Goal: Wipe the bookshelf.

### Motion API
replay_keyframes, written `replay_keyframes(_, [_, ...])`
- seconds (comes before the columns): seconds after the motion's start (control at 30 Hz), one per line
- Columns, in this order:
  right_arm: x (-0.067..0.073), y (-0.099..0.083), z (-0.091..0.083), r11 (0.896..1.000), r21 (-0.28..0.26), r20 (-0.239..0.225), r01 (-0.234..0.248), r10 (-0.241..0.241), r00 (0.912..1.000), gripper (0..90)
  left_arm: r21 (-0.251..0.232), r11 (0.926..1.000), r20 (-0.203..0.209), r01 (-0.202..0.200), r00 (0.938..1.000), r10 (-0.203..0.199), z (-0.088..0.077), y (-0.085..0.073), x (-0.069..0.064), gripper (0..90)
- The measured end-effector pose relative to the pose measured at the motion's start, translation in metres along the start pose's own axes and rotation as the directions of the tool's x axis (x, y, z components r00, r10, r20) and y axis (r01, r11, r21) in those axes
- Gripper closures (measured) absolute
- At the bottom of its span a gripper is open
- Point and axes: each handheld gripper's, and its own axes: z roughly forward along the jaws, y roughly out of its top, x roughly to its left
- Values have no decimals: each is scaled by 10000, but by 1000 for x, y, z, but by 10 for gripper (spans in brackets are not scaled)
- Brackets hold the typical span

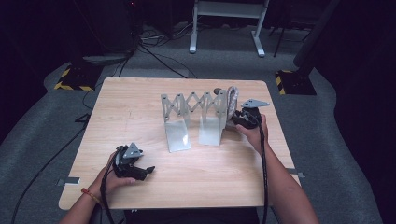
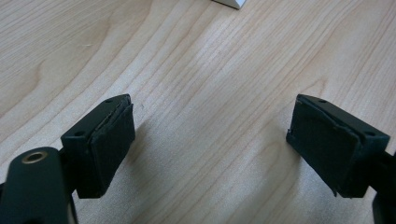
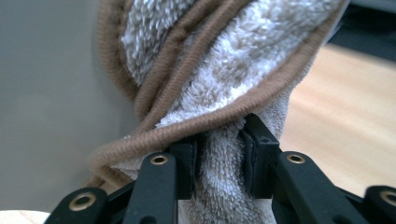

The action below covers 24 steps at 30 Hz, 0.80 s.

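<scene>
Right hand-held gripper (image 3: 219, 161): clamped on a bunched fold of the towel (image 3: 224, 70), the two black pads pressing the cloth from either side; in the high view it sat at the centre right of the frame (image 1: 243, 117), at the right end of the rack.
Towel: grey-white terry with a brown corded edge, hanging over the right end of the rack in the high view (image 1: 232, 99), its lower part gathered between the right jaws.
Left hand-held gripper (image 2: 210, 144): jaws well apart, nothing between them, only bare wood beneath; in the high view it was at the lower left of the frame (image 1: 148, 170), low over the desk and well apart from the rack.
Rack (image 1: 194, 105): grey metal, a scissor lattice across the top and two flat legs, standing upright in the middle of the frame.
Desk (image 1: 130, 107): pale wood grain, carrying the rack.
Floor (image 1: 224, 60): grey carpet around the desk, with dark cables trailing at the upper left.
</scene>
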Motion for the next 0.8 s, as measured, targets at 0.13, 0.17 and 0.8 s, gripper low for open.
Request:
replay_keyframes(0.13, [-3, -13, 12, 9951, 941, -331, -290, 323, 9989, 692, -2, 10000, -1, 5, 10000, -5, 0, 0, 0, 149])
replay_keyframes(0.17, [-1, -17, 14, 9931, 1168, -367, -145, 189, 9991, 691, 1, 10000, -1, 0, 10000, 0, 0, 0, 0, 149])
replay_keyframes(0.8, [38, -4, -60, 9892, -274, -1254, 1440, -1463, 9813, 688, 6, 10000, -21, -24, 10000, 24, 0, 0, 0, 149])
